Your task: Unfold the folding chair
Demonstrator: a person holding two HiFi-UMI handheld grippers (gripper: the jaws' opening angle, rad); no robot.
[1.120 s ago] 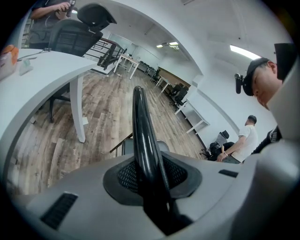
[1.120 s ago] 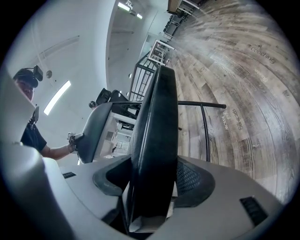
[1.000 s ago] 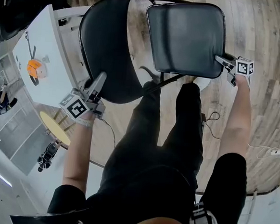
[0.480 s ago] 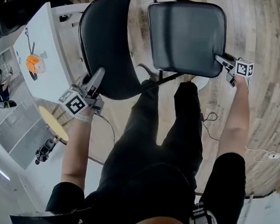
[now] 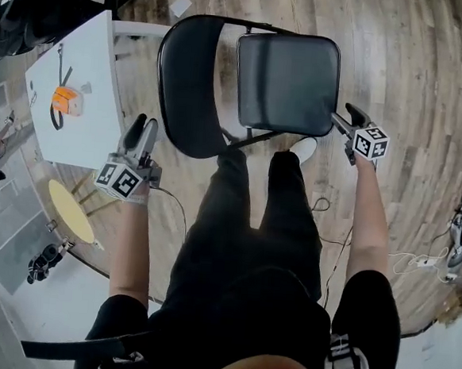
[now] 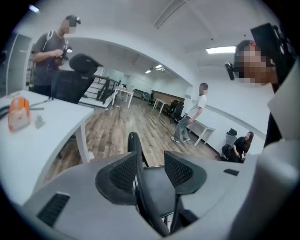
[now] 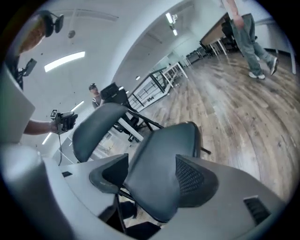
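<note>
The black folding chair stands opened on the wood floor, its seat [image 5: 287, 81] flat and its backrest [image 5: 187, 89] upright to the left. My left gripper [image 5: 140, 129] hangs left of the backrest, clear of it, jaws opening. From the left gripper view [image 6: 149, 168] the backrest's edge [image 6: 136, 154] runs along the gap between the pads without touching them. My right gripper [image 5: 344, 117] is just off the seat's near right corner, jaws opening. In the right gripper view [image 7: 152, 178] the seat [image 7: 159, 173] lies beyond the gap, untouched.
A white table [image 5: 70, 103] with an orange object [image 5: 65, 99] stands left of the chair. Cables and a power strip [image 5: 453, 245] lie on the floor at right. The person's own legs [image 5: 244, 220] stand right behind the chair. Other people stand farther off.
Both grippers have come off the chair and risen: the left left the backrest's rim, the right left the seat's corner. Both jaws stand wider. The chair looks farther below.
</note>
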